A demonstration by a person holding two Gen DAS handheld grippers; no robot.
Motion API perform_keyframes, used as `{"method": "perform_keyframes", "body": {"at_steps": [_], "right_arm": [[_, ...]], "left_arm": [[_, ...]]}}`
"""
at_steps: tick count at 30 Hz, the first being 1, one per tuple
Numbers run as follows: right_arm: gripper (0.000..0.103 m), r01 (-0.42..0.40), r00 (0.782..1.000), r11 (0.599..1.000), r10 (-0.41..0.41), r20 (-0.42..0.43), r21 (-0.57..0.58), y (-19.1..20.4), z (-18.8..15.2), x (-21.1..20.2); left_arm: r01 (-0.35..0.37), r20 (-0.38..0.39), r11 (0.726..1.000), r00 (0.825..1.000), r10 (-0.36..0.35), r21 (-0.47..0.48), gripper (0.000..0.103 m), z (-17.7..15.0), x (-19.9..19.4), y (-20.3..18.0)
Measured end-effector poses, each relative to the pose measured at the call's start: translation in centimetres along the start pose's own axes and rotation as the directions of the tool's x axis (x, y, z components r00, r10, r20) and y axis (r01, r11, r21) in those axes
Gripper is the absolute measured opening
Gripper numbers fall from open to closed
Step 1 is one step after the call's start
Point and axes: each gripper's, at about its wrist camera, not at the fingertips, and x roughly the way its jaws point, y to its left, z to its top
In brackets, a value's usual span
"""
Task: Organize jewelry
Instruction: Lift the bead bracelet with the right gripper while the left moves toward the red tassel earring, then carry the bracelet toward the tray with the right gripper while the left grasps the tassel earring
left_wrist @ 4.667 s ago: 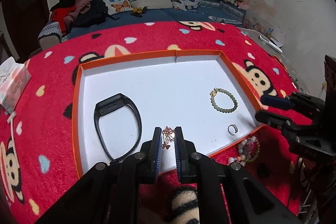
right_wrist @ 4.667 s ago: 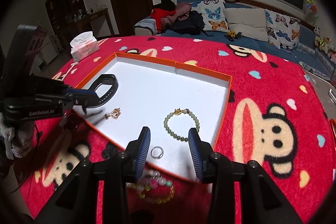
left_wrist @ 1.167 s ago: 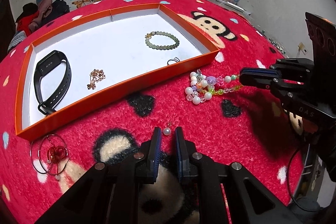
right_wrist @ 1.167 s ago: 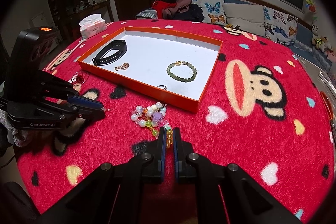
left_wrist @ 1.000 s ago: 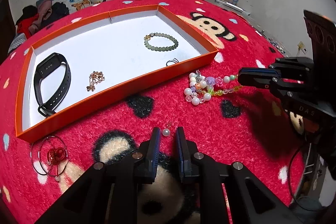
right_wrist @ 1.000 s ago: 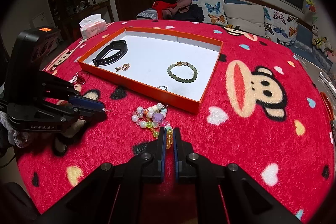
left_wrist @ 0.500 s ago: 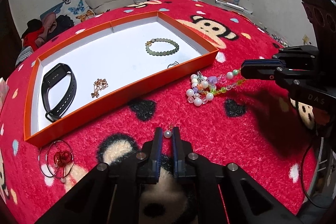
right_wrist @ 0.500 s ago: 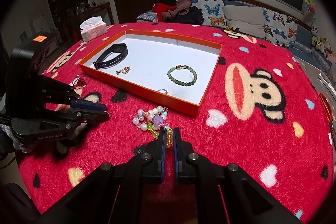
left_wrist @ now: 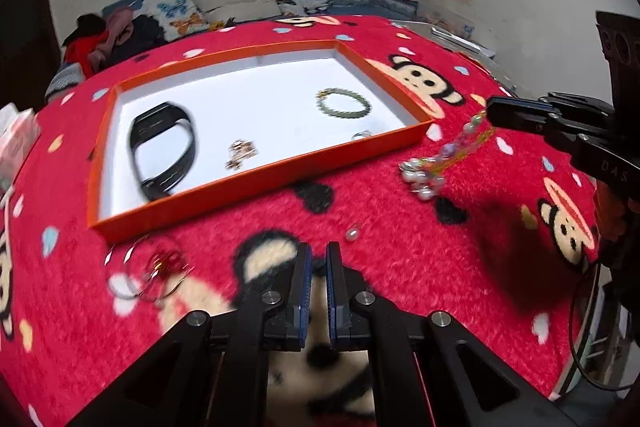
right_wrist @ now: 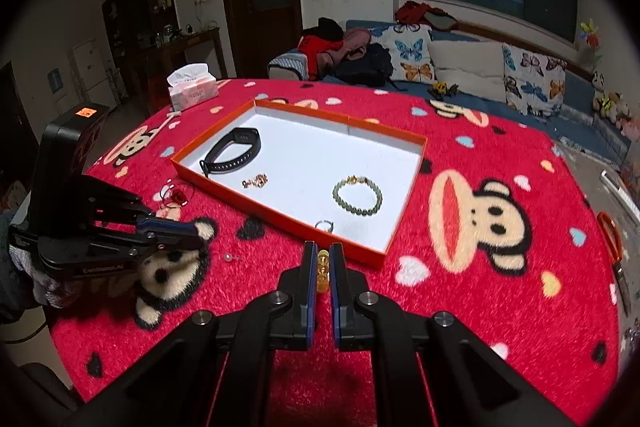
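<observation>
Right gripper (right_wrist: 321, 267): jaws pinched on the yellow end of the mixed bead bracelet (left_wrist: 436, 163). Strand of pearl, lilac and yellow-green beads hangs slanted from the tips, pale cluster lowest, just off the red monkey-print blanket (left_wrist: 400, 255), at 3 o'clock of the orange tray (left_wrist: 256, 187).

Left gripper (left_wrist: 318, 263): jaws pressed together, nothing between them. Pearl earring (left_wrist: 353, 231) lies on the blanket at 1 o'clock of its tips.

Half a second earlier the pearl sat between the left jaws; now it lies free. The bracelet lay bunched on the blanket then; now it is lifted.
</observation>
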Motion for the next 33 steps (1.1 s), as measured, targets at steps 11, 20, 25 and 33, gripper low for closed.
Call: {"method": "perform_keyframes", "body": {"at_steps": [11, 20, 25, 33], "right_arm": [[0.008, -0.012, 1.000, 1.000, 0.012, 0.024, -0.002, 0.3, 0.6, 0.0], [0.008, -0.018, 1.000, 1.000, 0.018, 0.012, -0.002, 0.3, 0.3, 0.3], [0.008, -0.020, 1.000, 1.000, 0.020, 0.006, 0.001, 0.3, 0.2, 0.4], [0.008, -0.022, 1.000, 1.000, 0.022, -0.005, 0.004, 0.3, 0.0, 0.9]], "left_arm": [[-0.072, -0.028, 0.992, 0.997, 0.070, -0.100, 0.009, -2.8, -3.1, 5.0], [-0.134, -0.057, 0.977, 0.990, 0.127, -0.165, 0.056, -3.6, -2.8, 7.3], [-0.140, -0.003, 0.975, 0.990, 0.141, -0.173, 0.056, -3.3, -3.5, 8.1], [-0.166, 0.014, 0.981, 0.986, 0.168, -0.102, 0.046, -1.1, -2.0, 7.7]]}}
